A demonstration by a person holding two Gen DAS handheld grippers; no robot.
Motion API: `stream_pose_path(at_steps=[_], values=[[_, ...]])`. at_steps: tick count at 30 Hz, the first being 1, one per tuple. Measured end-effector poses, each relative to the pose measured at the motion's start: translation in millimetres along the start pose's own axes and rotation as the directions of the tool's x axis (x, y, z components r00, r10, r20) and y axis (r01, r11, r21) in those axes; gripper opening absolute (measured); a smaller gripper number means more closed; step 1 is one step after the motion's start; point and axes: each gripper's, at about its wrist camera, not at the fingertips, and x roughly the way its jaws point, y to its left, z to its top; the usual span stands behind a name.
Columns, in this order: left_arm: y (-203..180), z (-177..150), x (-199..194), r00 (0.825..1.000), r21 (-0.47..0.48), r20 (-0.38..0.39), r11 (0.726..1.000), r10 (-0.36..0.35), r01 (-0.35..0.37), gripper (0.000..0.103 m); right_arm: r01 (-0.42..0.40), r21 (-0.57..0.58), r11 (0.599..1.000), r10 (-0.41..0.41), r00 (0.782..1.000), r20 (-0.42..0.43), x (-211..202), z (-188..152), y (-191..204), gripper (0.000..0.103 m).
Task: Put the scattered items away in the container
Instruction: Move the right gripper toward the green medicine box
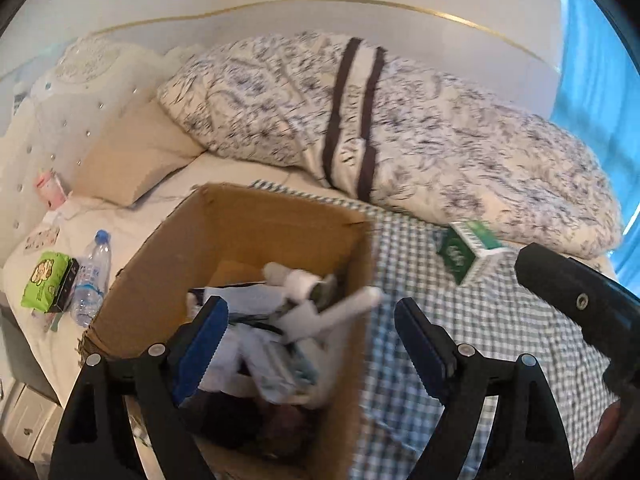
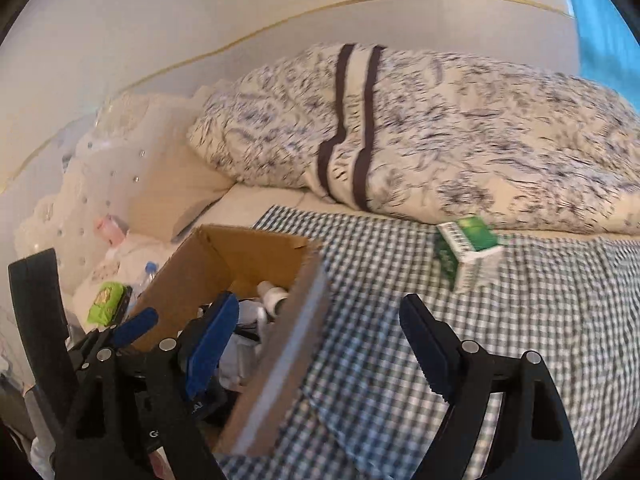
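Green and white carton lying on its side right of centre in the right wrist frame, on the checked cloth, just below the patterned duvet and well apart from the box. Probably light and stiff, thin card that dents under a hard squeeze; best taken across the two long flat faces near the middle, not by the end flap. Same carton at right of centre in the left wrist view.

Cardboard box at centre of the left wrist frame, open at the top, already holding a jumble: white tubes or rolls, pale packets, something dark at the bottom; exact items too blurred to name. Room left in the far half.

Left gripper hanging over the box with blue-padded jaws spread wide, holding nothing. Right gripper likewise agape and empty, straddling the near box wall and the cloth, carton ahead of it to the upper right.

At lower left of the left wrist frame, beyond the box: lime-green packet and clear water bottle lying side by side on the white sheet, not yet tidied
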Motion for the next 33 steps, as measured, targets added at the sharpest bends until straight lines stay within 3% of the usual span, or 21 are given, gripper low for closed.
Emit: stream_pose_path(at_steps=[5,8,17,24,33], values=[[-40.8,-5.9,-35.3,0.998,0.04,0.042,0.998,-0.046,0.045,0.1,0.045,0.044,0.998,-0.047,0.998,0.053,-50.0,-5.9,-38.2,0.083],[-63.1,-11.2,-47.2,0.997,0.058,0.051,0.996,-0.064,0.061,0.1,0.061,0.072,0.996,-0.066,0.996,0.066,-72.7,-14.9,-64.2,0.083],[-109.3,-25.7,-43.0,0.993,0.074,-0.007,0.99,-0.12,0.12,0.1,0.127,0.158,0.979,-0.135,0.99,0.039,-97.6,-33.5,-140.6,0.083],[-134.1,-31.5,-7.0,0.992,0.129,-0.039,0.984,-0.122,0.126,0.101,0.129,0.116,0.985,-0.129,0.992,-0.008,-70.3,-31.1,-161.2,0.084],[-140.1,-35.9,65.4,0.99,0.156,-0.11,0.982,-0.085,0.102,0.101,0.083,-0.029,0.996,-0.085,0.993,-0.076,23.3,-14.2,-173.6,0.086]])
